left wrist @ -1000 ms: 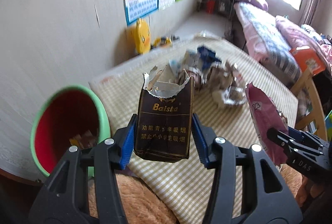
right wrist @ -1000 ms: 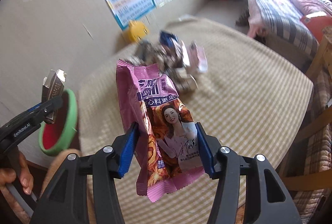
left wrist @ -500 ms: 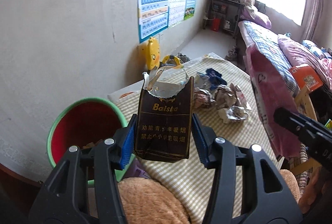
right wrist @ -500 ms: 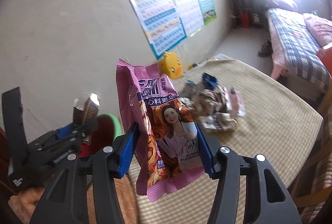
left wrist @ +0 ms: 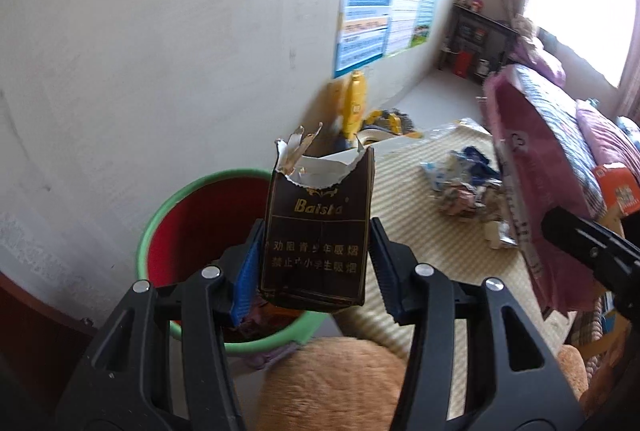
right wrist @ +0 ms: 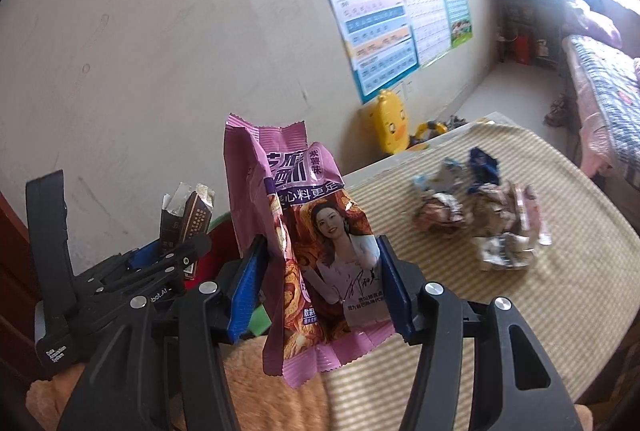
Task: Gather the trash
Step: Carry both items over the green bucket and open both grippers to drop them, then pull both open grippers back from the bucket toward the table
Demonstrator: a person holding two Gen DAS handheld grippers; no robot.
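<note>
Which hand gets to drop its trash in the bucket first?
Probably the left. Its gripper holds the cigarette pack right in front of the bucket. The right gripper, holding the pink wrapper, sits farther over the table.

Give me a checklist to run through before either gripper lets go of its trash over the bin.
1. Left gripper grips the brown cigarette pack: ok.
2. Right gripper grips the pink snack wrapper: ok.
3. Green bin open, with room inside: ok, red inside shows, a little trash at the bottom.
4. Cigarette pack over the bin's mouth: cannot tell; it overlaps the rim in the left wrist view.
5. Snack wrapper over the bin: not ok, it hangs off to the side, bin mostly hidden.
6. More trash left on the table: ok, a crumpled pile remains.
</note>
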